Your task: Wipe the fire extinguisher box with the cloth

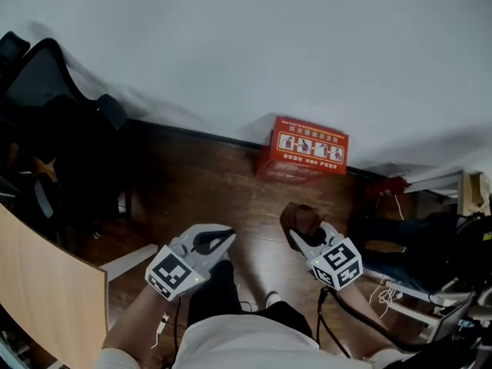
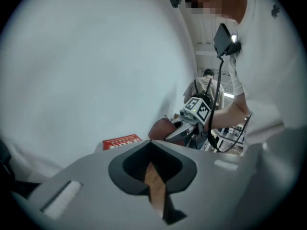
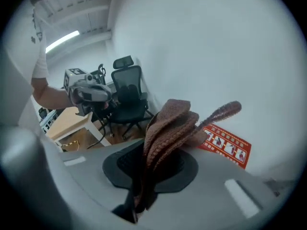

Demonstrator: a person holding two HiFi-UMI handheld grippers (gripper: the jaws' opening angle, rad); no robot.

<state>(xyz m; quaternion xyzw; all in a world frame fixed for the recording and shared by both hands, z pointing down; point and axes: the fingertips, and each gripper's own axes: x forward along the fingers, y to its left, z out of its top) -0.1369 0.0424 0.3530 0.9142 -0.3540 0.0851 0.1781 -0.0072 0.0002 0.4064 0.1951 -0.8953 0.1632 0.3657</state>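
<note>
The red fire extinguisher box (image 1: 307, 146) stands on the wooden floor against the white wall; it also shows in the left gripper view (image 2: 121, 142) and the right gripper view (image 3: 225, 145). My right gripper (image 1: 304, 235) hovers in front of the box, well short of it, shut on a folded brown cloth (image 1: 301, 217) that sticks up out of its jaws (image 3: 168, 128). My left gripper (image 1: 224, 237) hangs to its left at about the same height, shut with nothing held; only a thin slit of floor shows between its jaws (image 2: 152, 145).
A black office chair (image 1: 46, 129) stands at the left by the wall. The corner of a light wooden desk (image 1: 46, 290) is at the lower left. Cables, a red object (image 1: 388, 184) and dark clutter (image 1: 430, 244) crowd the right side.
</note>
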